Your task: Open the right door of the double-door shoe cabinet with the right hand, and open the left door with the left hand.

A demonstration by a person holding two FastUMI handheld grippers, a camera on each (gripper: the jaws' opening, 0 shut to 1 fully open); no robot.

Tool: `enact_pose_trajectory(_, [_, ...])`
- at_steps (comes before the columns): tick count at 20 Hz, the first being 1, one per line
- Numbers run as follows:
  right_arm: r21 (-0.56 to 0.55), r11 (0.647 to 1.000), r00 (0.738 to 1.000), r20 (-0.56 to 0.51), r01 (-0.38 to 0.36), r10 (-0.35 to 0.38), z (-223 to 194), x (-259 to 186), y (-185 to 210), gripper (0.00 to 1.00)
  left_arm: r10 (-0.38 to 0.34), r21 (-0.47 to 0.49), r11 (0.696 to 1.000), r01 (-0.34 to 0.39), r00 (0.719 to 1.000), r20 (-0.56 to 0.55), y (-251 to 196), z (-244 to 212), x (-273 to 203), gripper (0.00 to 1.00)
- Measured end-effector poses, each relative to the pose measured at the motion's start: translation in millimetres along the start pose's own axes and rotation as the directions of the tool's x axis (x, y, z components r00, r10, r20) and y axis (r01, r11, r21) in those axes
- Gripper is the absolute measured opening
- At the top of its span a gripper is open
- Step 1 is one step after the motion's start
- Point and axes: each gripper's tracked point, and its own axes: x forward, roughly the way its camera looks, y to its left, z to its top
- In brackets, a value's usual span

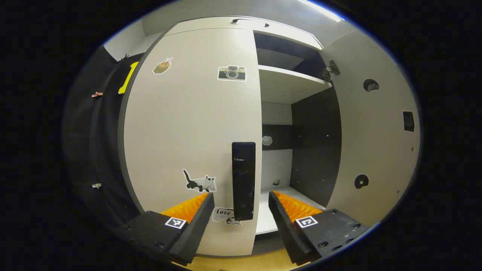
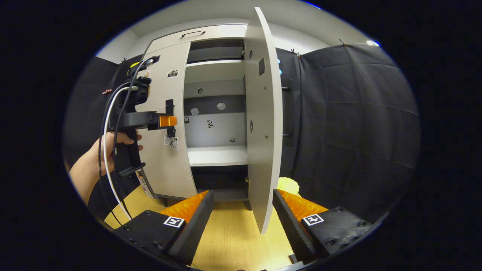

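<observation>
Straight ahead in the left gripper view, the left door (image 1: 192, 139) of the shoe cabinet (image 1: 286, 84) is seen closed, its black handle (image 1: 243, 180) standing at twelve o'clock between the spread fingers of the left gripper (image 1: 241, 216), untouched. The right door (image 1: 376, 128) is swung open at two o'clock. From the right gripper view, the right door's (image 2: 263, 124) edge is seen at twelve o'clock above the parted right gripper (image 2: 243, 214), not gripped. At ten o'clock, the left gripper (image 2: 167, 121) is held by a hand (image 2: 113, 148) at the handle (image 2: 170, 113).
</observation>
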Motion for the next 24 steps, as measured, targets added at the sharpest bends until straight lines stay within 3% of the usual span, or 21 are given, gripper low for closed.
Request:
enact_pose_trajectory(3, [-0.012,0.999,0.999,0.018,-0.035,0.036,1.7,3.4,8.4,0.99,0.016,-0.024,1.0,-0.017,1.0,-0.018,0.4,-4.3,15.0,0.81])
enact_pose_trajectory(6, [-0.014,0.995,0.995,0.009,-0.099,0.099,0.4,20.7,13.0,0.99,0.041,-0.063,0.997,-0.042,0.999,-0.006,2.2,0.6,25.0,0.65])
enact_pose_trajectory(11, [-0.02,0.976,0.976,0.01,-0.218,0.218,-2.0,42.2,19.5,0.99,0.101,-0.061,0.993,-0.102,0.995,-0.019,-0.4,1.6,30.7,0.44])
enact_pose_trajectory(12, [-0.022,0.969,0.969,0.011,-0.246,0.247,-3.4,43.5,22.2,0.99,0.114,-0.047,0.992,-0.115,0.993,-0.015,0.5,0.4,32.3,0.36])
enact_pose_trajectory(16, [-0.007,0.937,0.937,-0.031,-0.349,0.349,-19.7,48.0,31.1,0.99,0.108,-0.017,0.994,-0.108,0.994,-0.019,0.6,-3.7,32.7,0.29])
enact_pose_trajectory(20, [0.047,0.916,0.912,-0.088,-0.398,0.401,-36.2,49.9,25.5,0.99,0.135,-0.004,0.991,-0.135,0.99,-0.04,1.2,-5.0,34.1,0.1])
enact_pose_trajectory(24, [0.002,0.91,0.907,-0.079,-0.415,0.414,-40.7,47.0,20.2,0.99,0.133,-0.012,0.991,-0.134,0.99,-0.046,1.0,-5.6,33.1,0.1])
